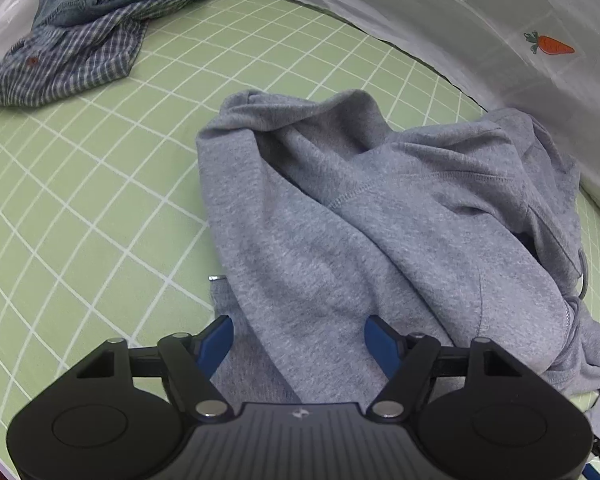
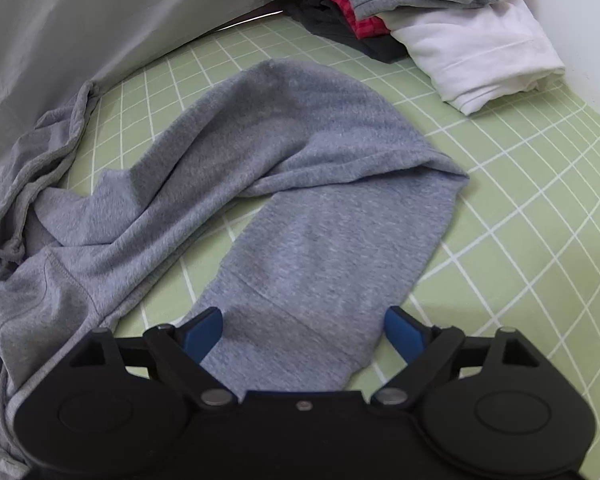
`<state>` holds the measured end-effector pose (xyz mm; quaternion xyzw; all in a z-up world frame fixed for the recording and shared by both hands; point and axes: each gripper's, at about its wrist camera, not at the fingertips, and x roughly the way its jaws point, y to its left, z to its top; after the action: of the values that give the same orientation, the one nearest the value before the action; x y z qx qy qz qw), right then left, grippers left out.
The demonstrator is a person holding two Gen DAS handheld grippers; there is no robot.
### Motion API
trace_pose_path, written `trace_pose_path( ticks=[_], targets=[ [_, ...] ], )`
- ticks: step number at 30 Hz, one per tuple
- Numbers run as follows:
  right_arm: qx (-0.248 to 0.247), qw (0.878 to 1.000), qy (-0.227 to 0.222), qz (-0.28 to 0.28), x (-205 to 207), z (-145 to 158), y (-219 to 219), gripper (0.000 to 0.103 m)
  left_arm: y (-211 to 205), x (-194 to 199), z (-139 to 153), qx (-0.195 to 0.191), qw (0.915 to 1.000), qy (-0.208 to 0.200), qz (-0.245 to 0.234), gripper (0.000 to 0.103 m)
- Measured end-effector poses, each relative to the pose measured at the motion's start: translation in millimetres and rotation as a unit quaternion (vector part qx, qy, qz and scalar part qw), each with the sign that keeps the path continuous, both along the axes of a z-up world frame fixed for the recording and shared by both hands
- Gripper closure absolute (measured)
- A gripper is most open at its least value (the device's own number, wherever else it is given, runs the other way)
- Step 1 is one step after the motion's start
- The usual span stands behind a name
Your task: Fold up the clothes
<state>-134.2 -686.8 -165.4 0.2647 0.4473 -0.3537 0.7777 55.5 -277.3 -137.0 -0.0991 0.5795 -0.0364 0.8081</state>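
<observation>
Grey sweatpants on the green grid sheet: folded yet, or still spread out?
Not folded. The grey sweatpants lie crumpled and bunched, one leg bent over, with both open tools at the fabric's near edge.

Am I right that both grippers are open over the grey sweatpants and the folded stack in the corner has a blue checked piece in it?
Not quite: the checked piece in the folded stack is red, as the right wrist view shows. The rest holds: the left gripper and right gripper are both open over the grey sweatpants.
</observation>
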Motion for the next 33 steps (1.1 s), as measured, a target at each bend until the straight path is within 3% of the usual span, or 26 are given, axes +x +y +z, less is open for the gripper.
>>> trace_pose_path(
  ticks=[1,3,6,11,13,17,20,23,26,27,28,30,31,33],
  targets=[
    [-0.004,1.000,0.001,0.005,1,0,1,0.012,0,0,-2,-0.009,1.0000,0.003,0.000,0.074],
    [-0.012,1.000,0.003,0.016,1,1,3,0.012,0,-1,-4,-0.022,0.9997,0.003,-0.005,0.098],
    [-0.024,0.999,0.006,0.032,3,1,7,0.023,-3,-1,2,-0.022,0.9996,-0.011,-0.015,0.098],
    [-0.031,0.998,-0.007,0.054,2,7,1,0.074,19,13,24,-0.035,0.9986,-0.038,-0.011,0.098],
    [-0.035,0.998,-0.006,0.055,2,8,-5,0.083,34,24,36,-0.030,0.9981,-0.053,0.008,0.098],
    [-0.076,0.996,0.028,0.048,3,8,-20,0.089,65,49,69,0.047,0.9911,-0.121,0.032,0.098],
    [-0.095,0.994,0.047,0.026,-2,8,-45,0.089,93,76,88,0.116,0.9778,-0.163,0.062,0.098],
    [-0.126,0.989,0.072,-0.009,-7,10,-74,0.090,116,98,106,0.143,0.9656,-0.192,0.100,0.098],
    [-0.139,0.985,0.086,-0.057,-17,18,-99,0.088,122,109,114,0.151,0.9615,-0.201,0.111,0.087],
    [-0.133,0.986,0.076,-0.066,-21,21,-101,0.086,120,110,113,0.151,0.9626,-0.198,0.108,0.073],
    [-0.126,0.987,0.065,-0.074,-25,25,-103,0.079,116,109,110,0.151,0.9648,-0.192,0.099,0.058],
    [-0.123,0.987,0.057,-0.082,-28,27,-95,0.063,102,102,98,0.154,0.9693,-0.177,0.073,0.041],
    [-0.121,0.988,0.056,-0.080,-27,27,-86,0.054,96,97,91,0.157,0.9710,-0.170,0.060,0.037],
    [-0.117,0.989,0.054,-0.074,-24,26,-68,0.049,83,82,78,0.158,0.9747,-0.154,0.035,0.034]
  ],
)
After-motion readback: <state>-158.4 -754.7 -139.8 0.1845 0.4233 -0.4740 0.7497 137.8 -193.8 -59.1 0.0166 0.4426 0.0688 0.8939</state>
